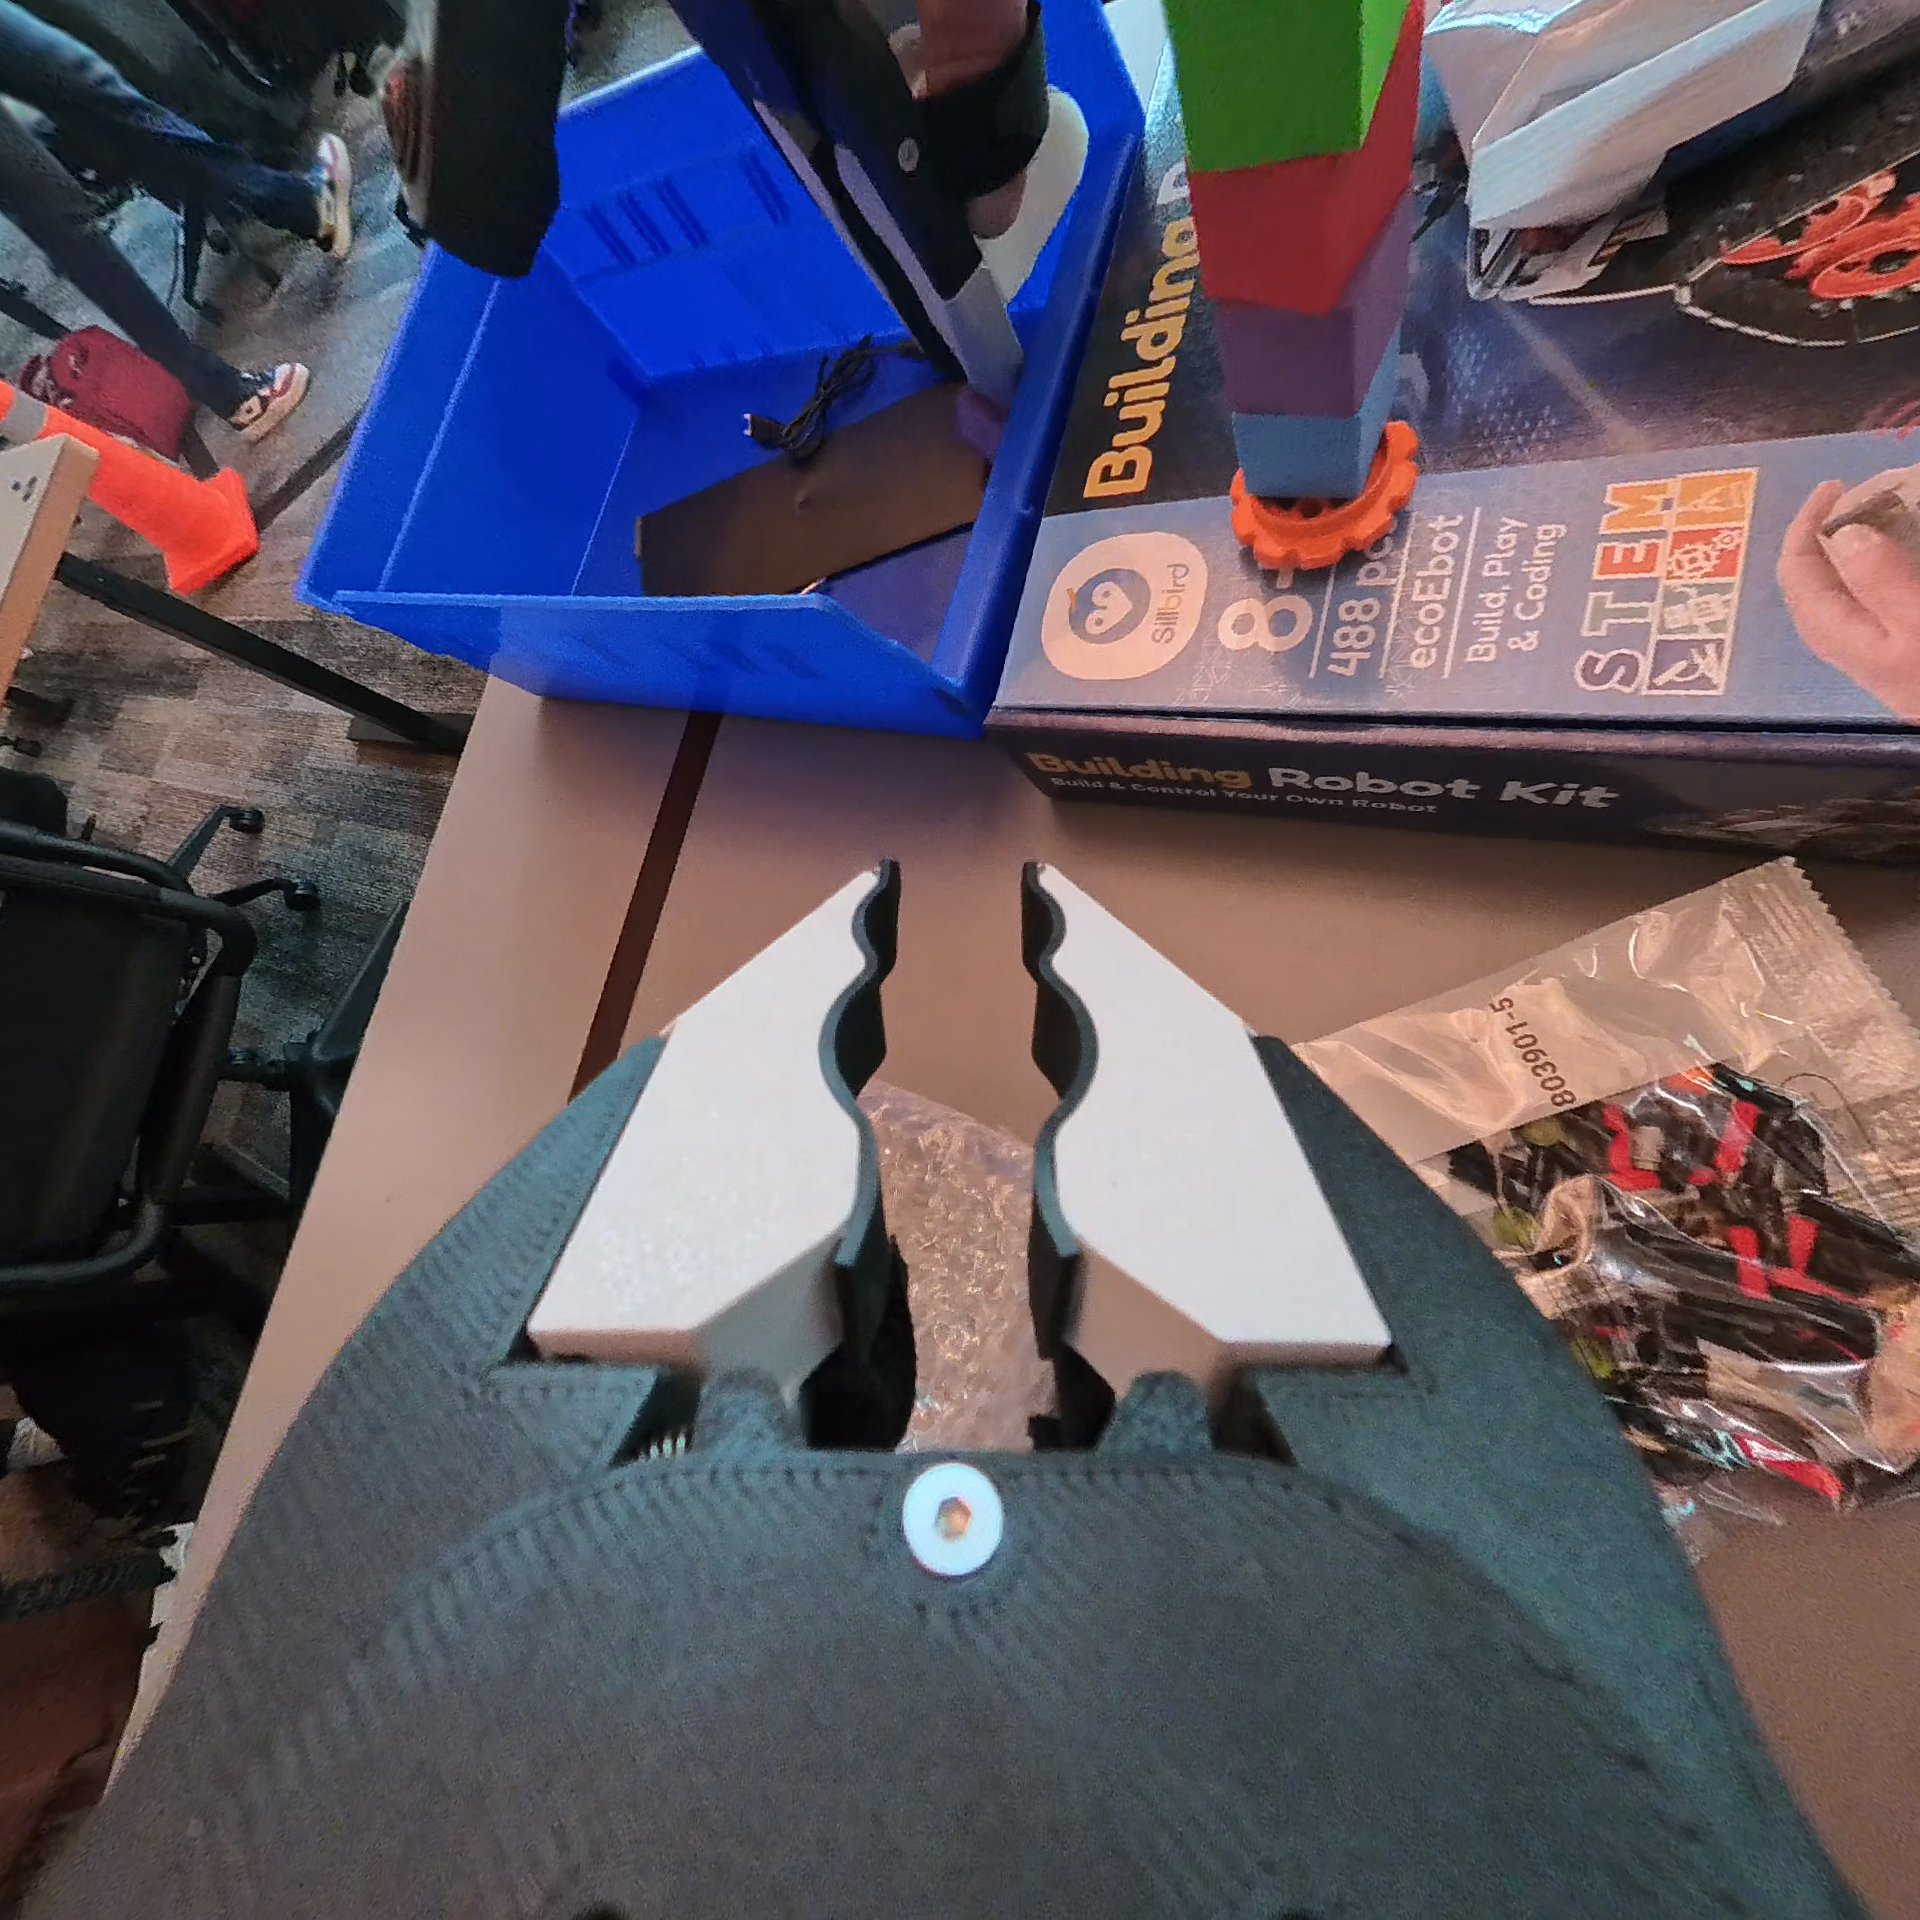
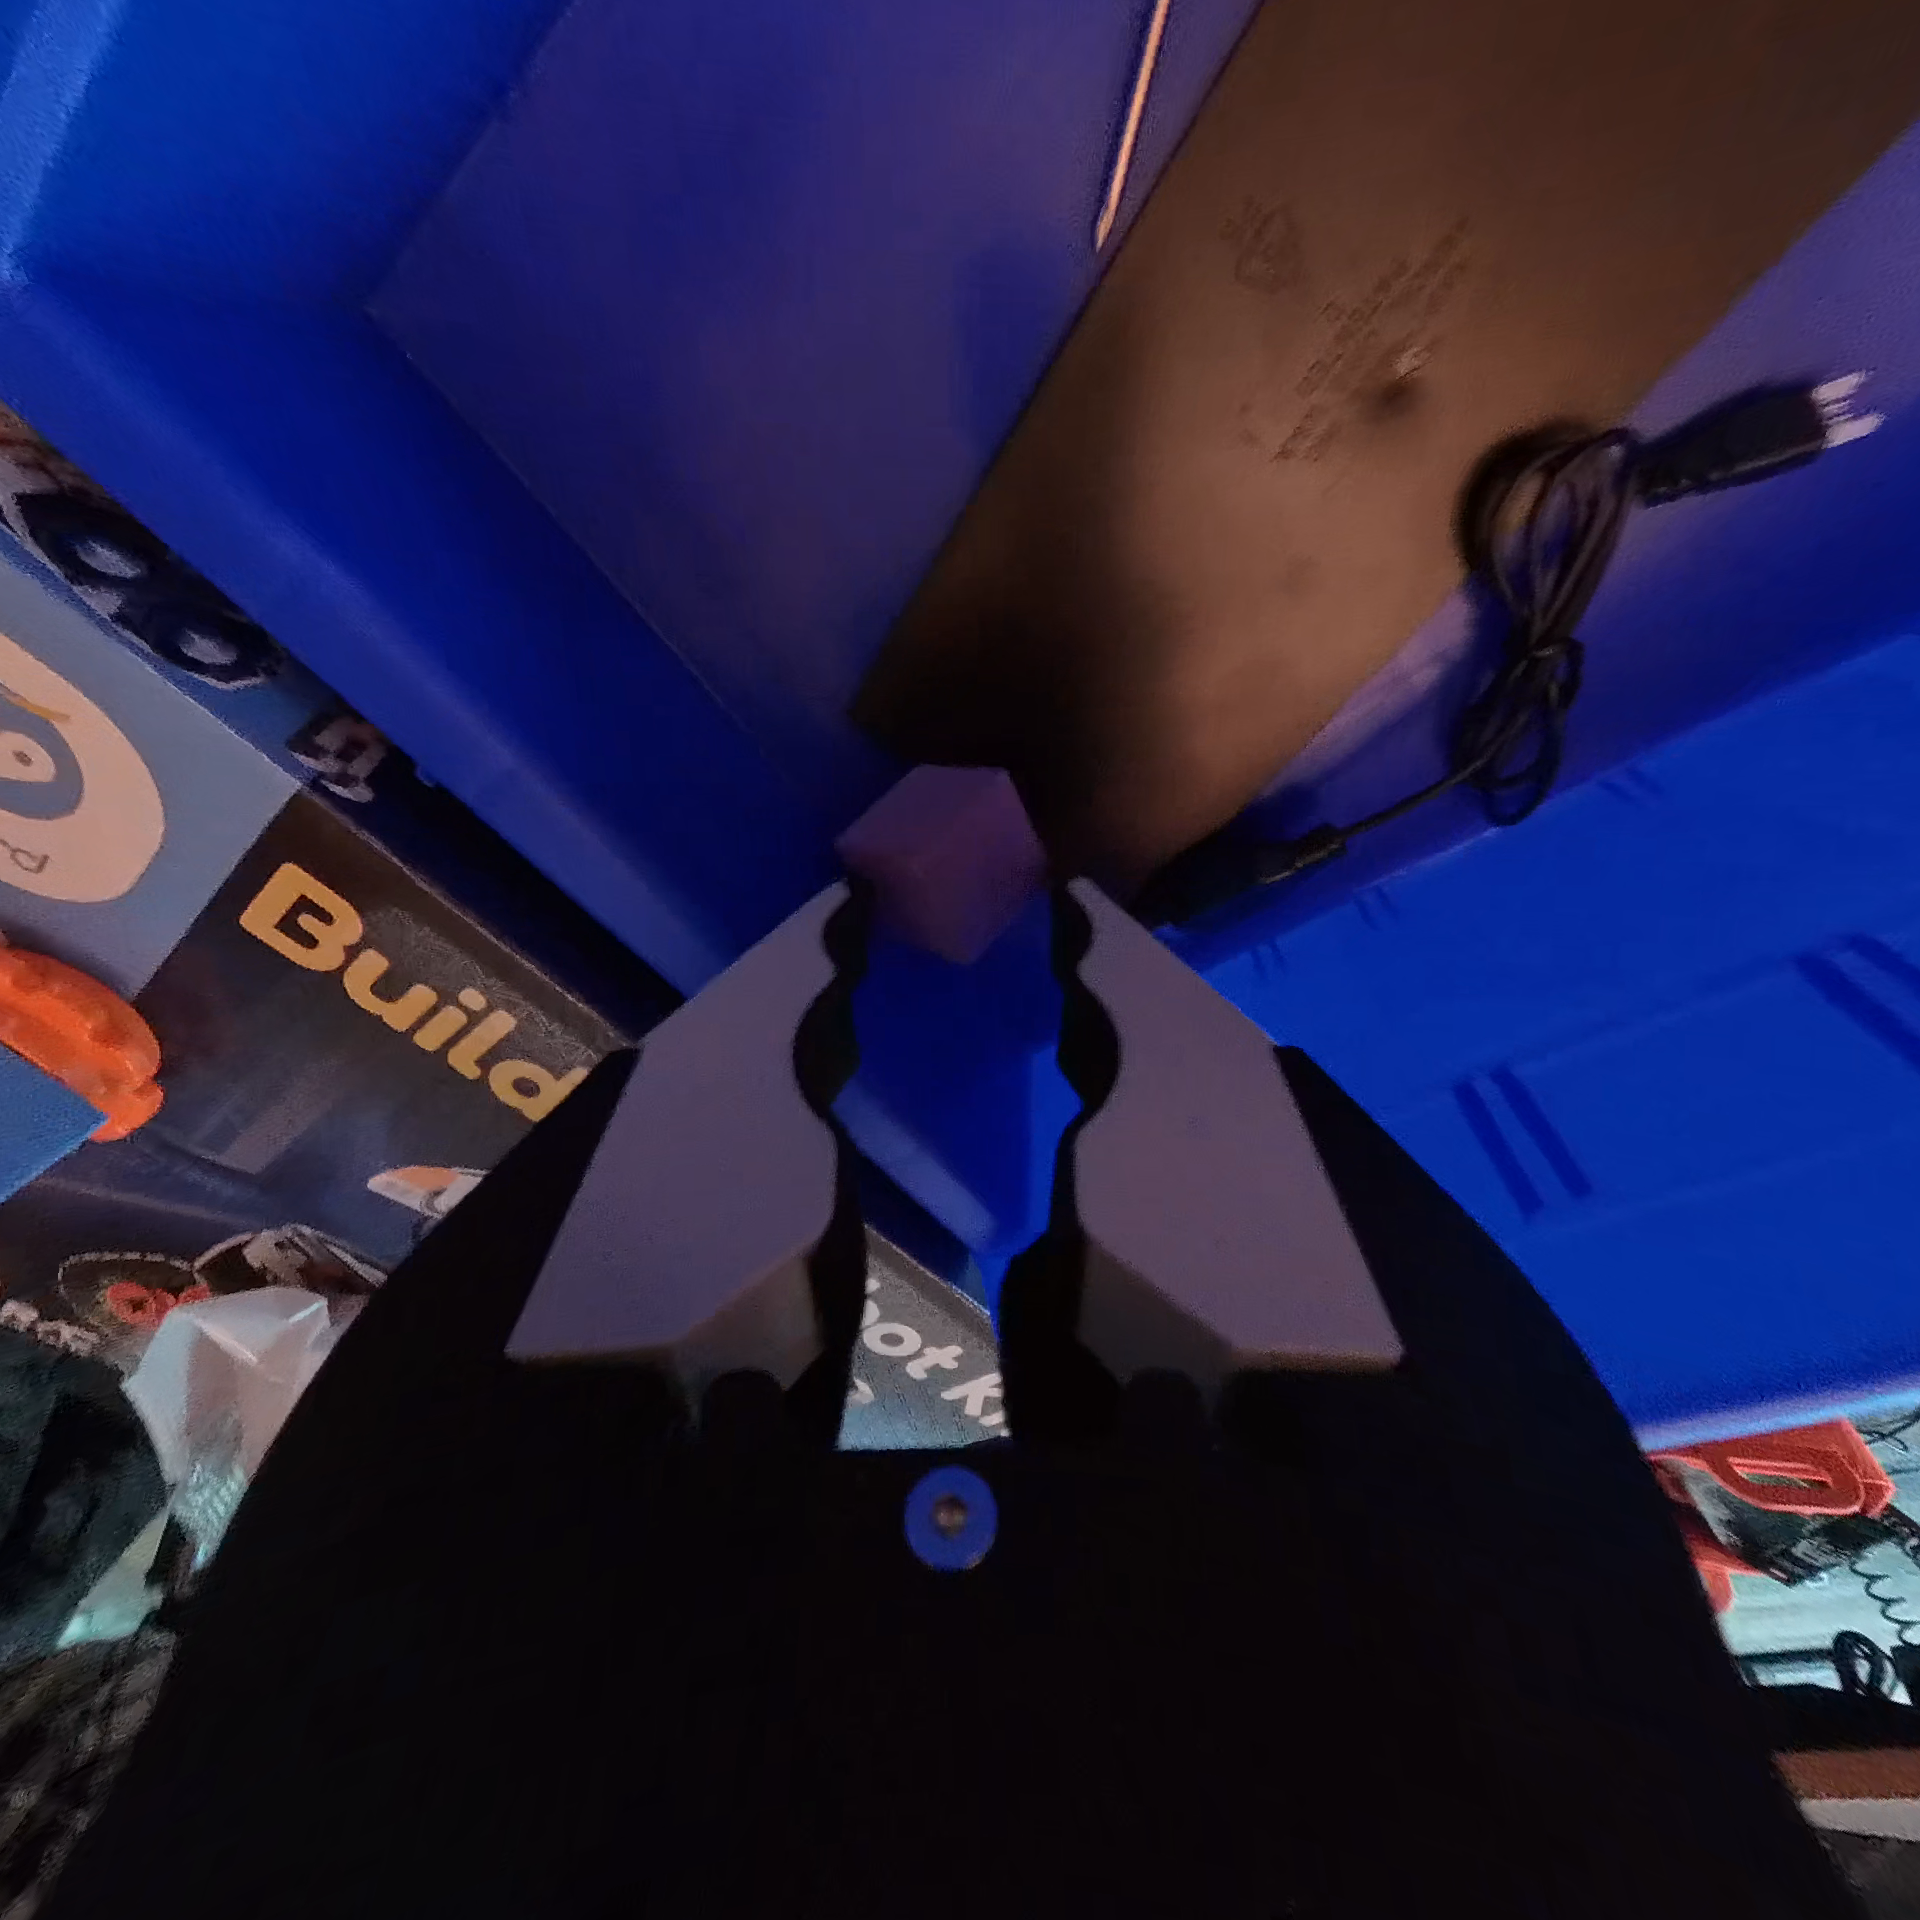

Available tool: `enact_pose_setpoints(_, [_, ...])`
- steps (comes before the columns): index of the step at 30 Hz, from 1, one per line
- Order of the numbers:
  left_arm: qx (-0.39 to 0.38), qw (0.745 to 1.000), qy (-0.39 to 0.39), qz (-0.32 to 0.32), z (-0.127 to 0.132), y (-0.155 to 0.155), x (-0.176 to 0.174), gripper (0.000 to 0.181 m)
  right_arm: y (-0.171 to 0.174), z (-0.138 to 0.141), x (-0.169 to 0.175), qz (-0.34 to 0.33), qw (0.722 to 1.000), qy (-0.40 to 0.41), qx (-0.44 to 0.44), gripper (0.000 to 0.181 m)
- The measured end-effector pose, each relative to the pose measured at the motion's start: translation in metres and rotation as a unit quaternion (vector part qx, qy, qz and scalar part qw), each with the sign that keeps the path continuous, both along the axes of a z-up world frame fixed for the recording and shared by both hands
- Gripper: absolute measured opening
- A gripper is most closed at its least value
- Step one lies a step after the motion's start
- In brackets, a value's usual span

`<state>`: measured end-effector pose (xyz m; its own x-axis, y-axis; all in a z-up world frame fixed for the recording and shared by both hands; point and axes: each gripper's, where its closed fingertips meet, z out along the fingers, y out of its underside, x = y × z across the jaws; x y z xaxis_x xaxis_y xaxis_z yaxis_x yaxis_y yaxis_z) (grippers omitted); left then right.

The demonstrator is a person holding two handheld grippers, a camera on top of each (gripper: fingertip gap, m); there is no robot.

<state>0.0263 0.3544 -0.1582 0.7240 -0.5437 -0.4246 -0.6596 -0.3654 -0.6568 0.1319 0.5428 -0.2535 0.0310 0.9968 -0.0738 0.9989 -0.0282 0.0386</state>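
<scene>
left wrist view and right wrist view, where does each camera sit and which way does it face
Left wrist view: sits on the left gripper, looks down and forward over the table to the blue bin, kit box and block tower; its open fingers show, with the right gripper down in the bin.
Right wrist view: sits on the right gripper, low inside the bin; its fingers flank a purple cube, beside a black cable.
Shared: bin, cube, cable, box, orange gear.
</scene>
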Motion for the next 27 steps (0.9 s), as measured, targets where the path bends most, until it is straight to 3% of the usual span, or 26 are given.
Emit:
enact_pose_setpoints(4, [-0.005,1.0,0.003,-0.003,-0.005,0.0,0.002,0.022,0.001,-0.002,-0.001,-0.001,1.0,-0.006,-0.017,0.032])
enact_pose_setpoints(9, [-0.006,1.0,0.003,-0.001,-0.006,0.001,0.001,0.022,0.006,0.013,-0.011,-0.008,0.999,0.049,-0.01,0.032])
enact_pose_setpoints(14, [-0.01,1.0,0.002,-0.001,-0.009,0.001,0.001,0.022,-0.004,0.073,-0.014,0.02,0.989,0.147,0.023,0.031])
enact_pose_setpoints(20, [-0.01,1.0,0.004,0.001,-0.008,0.001,-0.001,0.022,-0.058,0.159,-0.005,0.113,0.967,0.224,0.05,0.032])
enact_pose_setpoints(27, [-0.003,1.0,0.008,-0.001,-0.001,-0.002,0.001,0.021,-0.121,0.188,0.003,0.194,0.957,0.199,0.084,0.032])
